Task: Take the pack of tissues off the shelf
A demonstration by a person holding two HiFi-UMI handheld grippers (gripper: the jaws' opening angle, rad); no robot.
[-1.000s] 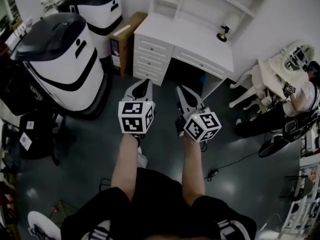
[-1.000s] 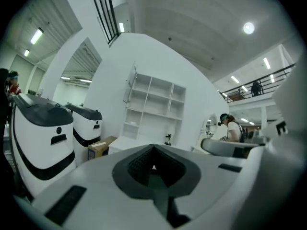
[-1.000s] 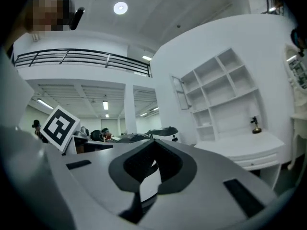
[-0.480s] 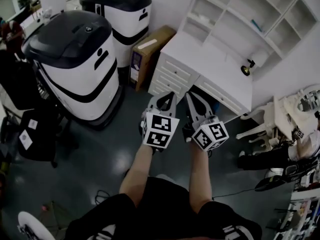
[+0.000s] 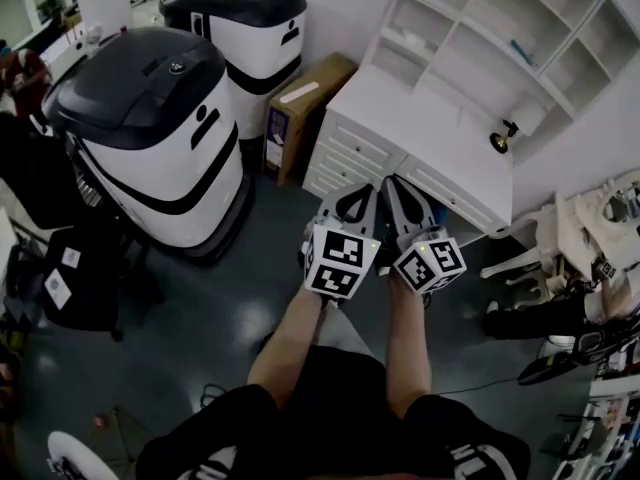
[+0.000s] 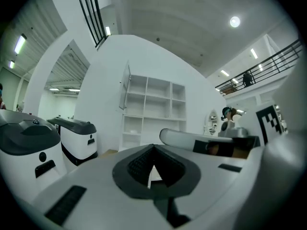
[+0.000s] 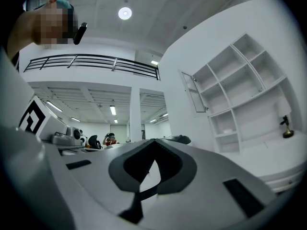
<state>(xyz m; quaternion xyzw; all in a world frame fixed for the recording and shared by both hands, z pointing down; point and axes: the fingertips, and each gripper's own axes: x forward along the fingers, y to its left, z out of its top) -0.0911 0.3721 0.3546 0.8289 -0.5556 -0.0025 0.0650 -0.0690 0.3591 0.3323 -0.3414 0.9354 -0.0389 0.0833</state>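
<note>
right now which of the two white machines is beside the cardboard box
The far machine: the cardboard box sits between it and the desk.

You stand on a dark, glossy floor (image 5: pixel 240 318). On your left, a large machine (image 5: pixel 160 138) in white and black stands right on it, with a second machine (image 5: pixel 240 28) of the same kind behind. A cardboard box (image 5: pixel 300 103) stands upright on the floor between that second machine and the white counter (image 5: pixel 430 118), just beside the counter's drawers. A black chair (image 5: pixel 70 288) stands at far left and a white chair (image 5: pixel 525 258) at right, near the counter's end. On the countertop, near its right back corner, sits a small black-and-gold thing (image 5: pixel 503 140). The white shelf (image 5: pixel 470 28) rises from the counter's back edge. A small blue thing (image 5: pixel 517 51) lies in one right-hand compartment, too small to tell what it is.
</note>
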